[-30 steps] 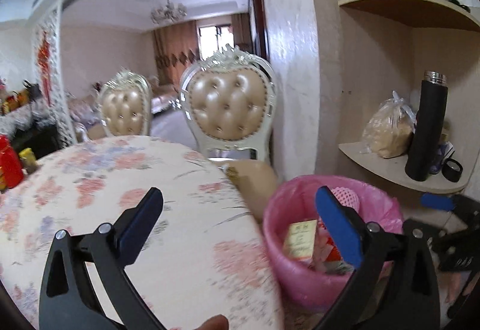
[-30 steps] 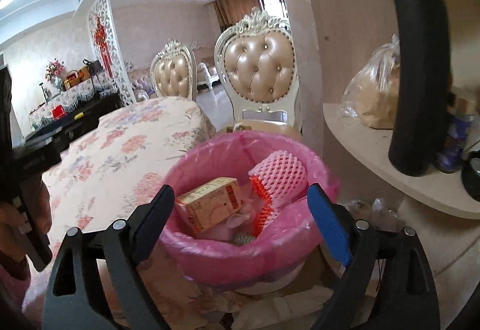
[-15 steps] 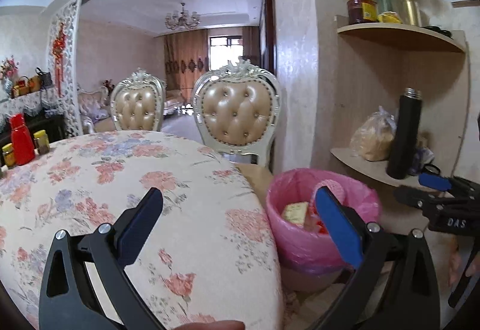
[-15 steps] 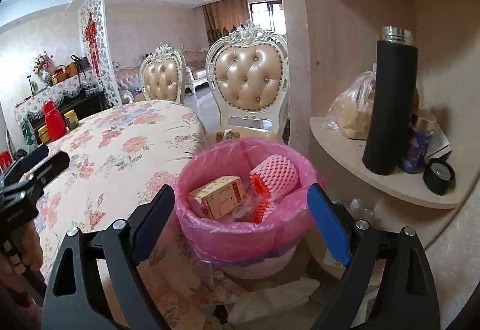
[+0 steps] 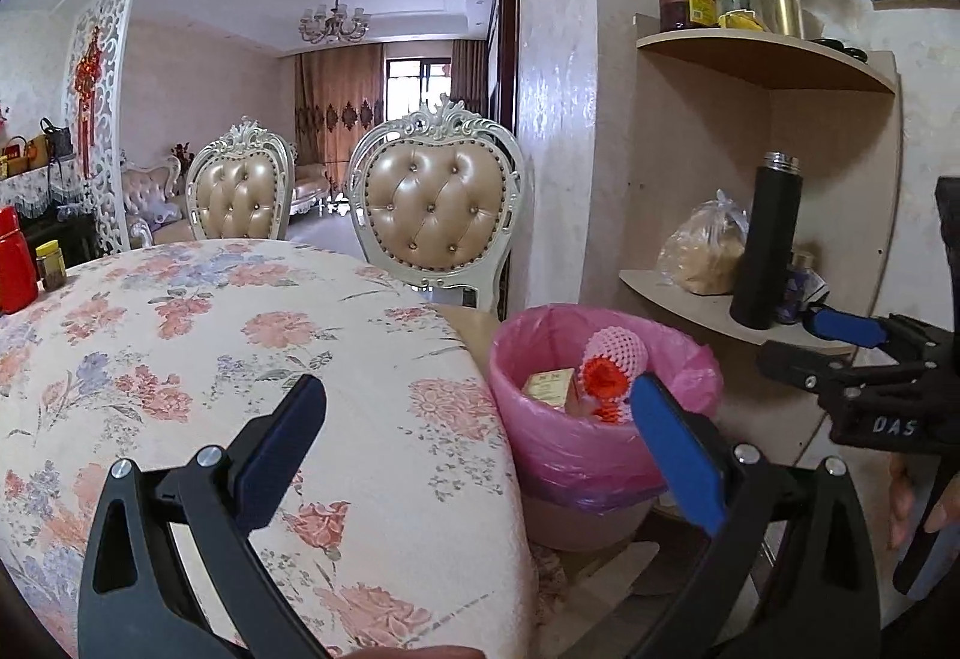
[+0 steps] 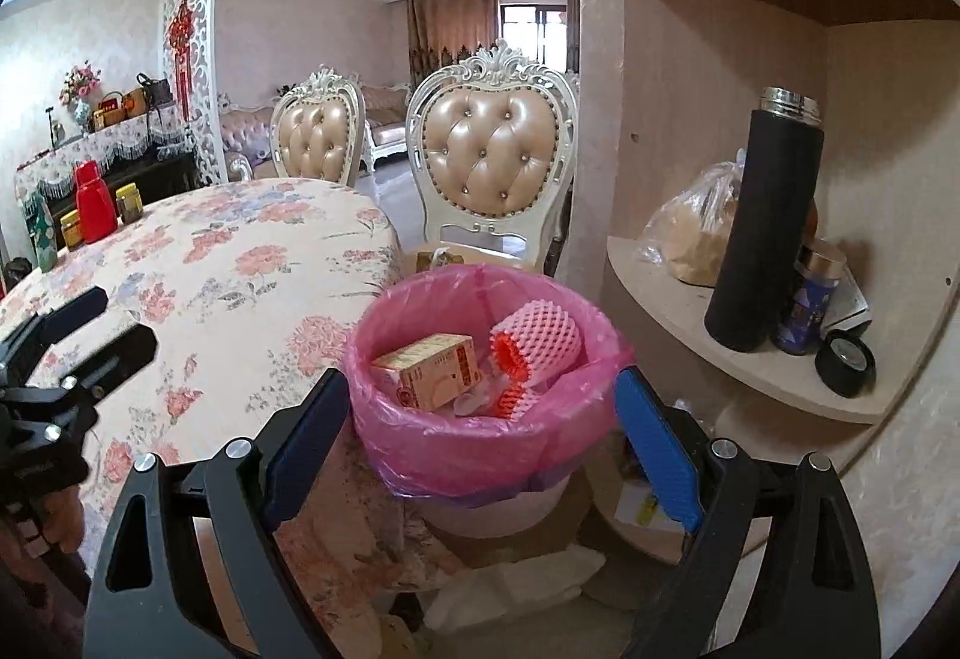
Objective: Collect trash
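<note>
Below the table edge, a round bin lined with a pink plastic bag (image 6: 480, 437) stands on the floor between the round table with a floral cloth (image 5: 198, 359) and the curved wooden corner shelf (image 6: 708, 353), presumably so that refuse can be dropped in from the table; inside lie a yellow cardboard carton (image 6: 429, 368) and a pink foam fruit net (image 6: 540, 338), which leans on the bag's far wall; the right gripper (image 6: 480, 449) hangs before the bin, jaws spread wide and holding nothing, the rim framed between them; the left gripper (image 5: 474, 443) hangs over the table edge, jaws likewise wide and empty; white crumpled paper (image 6: 510, 587) lies on the floor beside the bin's base, probably trash not yet collected.
</note>
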`<state>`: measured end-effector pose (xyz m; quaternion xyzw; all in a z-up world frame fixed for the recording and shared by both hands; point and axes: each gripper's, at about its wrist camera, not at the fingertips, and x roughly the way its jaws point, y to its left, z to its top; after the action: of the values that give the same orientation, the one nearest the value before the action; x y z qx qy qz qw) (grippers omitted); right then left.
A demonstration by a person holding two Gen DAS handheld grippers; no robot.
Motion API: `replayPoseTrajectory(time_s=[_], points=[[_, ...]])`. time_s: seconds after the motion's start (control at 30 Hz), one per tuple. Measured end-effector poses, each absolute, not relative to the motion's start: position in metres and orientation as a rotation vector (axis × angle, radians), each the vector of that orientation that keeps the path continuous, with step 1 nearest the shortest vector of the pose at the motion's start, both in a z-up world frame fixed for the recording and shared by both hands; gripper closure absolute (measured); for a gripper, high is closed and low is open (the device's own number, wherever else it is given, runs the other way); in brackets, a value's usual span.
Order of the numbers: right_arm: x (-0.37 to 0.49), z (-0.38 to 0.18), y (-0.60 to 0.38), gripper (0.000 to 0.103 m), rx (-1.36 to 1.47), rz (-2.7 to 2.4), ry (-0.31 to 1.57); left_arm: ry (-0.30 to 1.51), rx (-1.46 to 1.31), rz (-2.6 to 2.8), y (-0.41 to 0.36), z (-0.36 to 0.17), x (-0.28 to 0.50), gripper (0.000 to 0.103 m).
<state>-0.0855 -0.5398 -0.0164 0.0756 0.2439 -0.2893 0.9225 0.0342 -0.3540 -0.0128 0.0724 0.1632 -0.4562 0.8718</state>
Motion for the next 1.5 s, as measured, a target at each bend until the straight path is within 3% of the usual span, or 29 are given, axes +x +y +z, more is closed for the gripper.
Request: replayPoseTrajectory(time_s=[1.5], points=[[-0.094,-0.039,-0.554,0.018,0.229,-0.614,0.528,0.404,0.229,-1.006,-0.370,-0.037,0.028,0.005]])
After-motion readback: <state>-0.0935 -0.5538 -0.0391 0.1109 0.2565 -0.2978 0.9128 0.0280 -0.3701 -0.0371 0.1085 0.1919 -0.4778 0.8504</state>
